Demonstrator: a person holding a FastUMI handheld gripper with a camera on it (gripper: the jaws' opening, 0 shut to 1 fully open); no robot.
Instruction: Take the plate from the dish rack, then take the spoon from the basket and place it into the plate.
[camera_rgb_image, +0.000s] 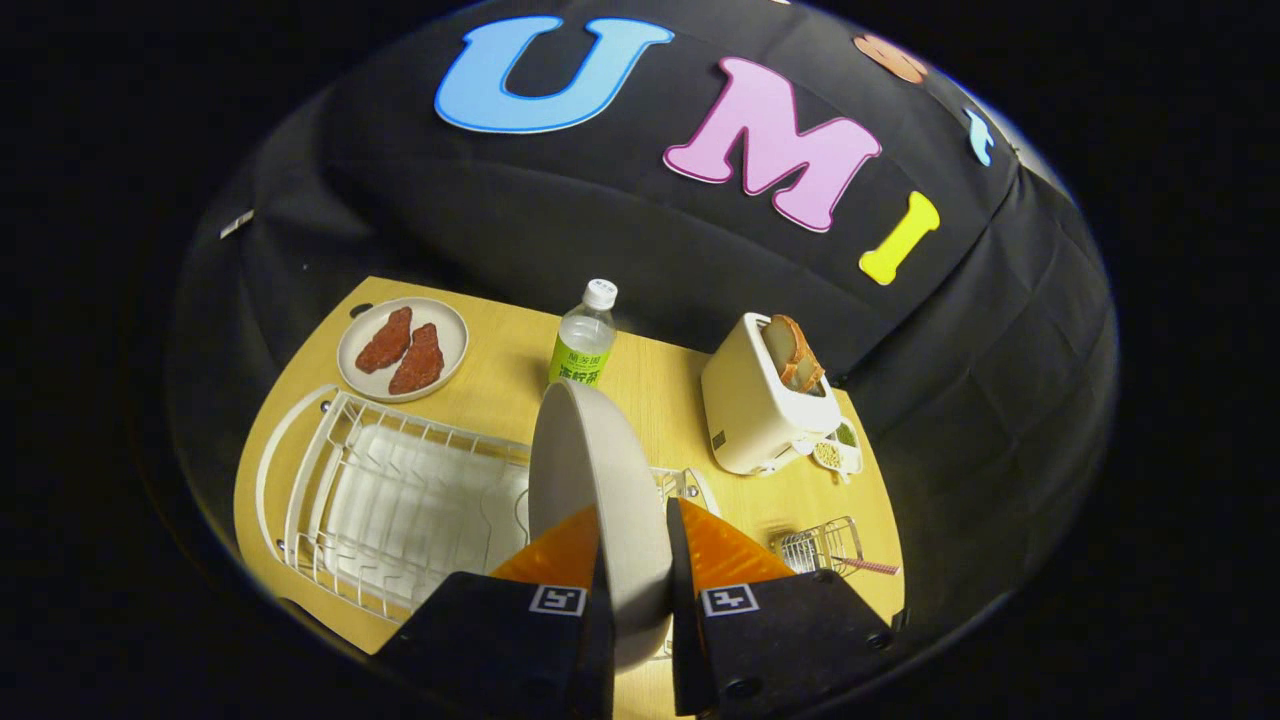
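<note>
Gripper (634, 560) clamps the plate (590, 470) on edge; plate is plain off-white, upright above dish rack (380, 490).

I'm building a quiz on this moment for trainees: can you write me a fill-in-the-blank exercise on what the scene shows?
1. The tongs are shut on the ____, held on edge above the white dish rack.
2. The toaster holds a slice of ____.
3. The small plate behind the rack carries two pieces of ____.
4. The spoon's striped handle sticks out of the wire ____.

Missing words: plate; bread; meat; basket
</note>
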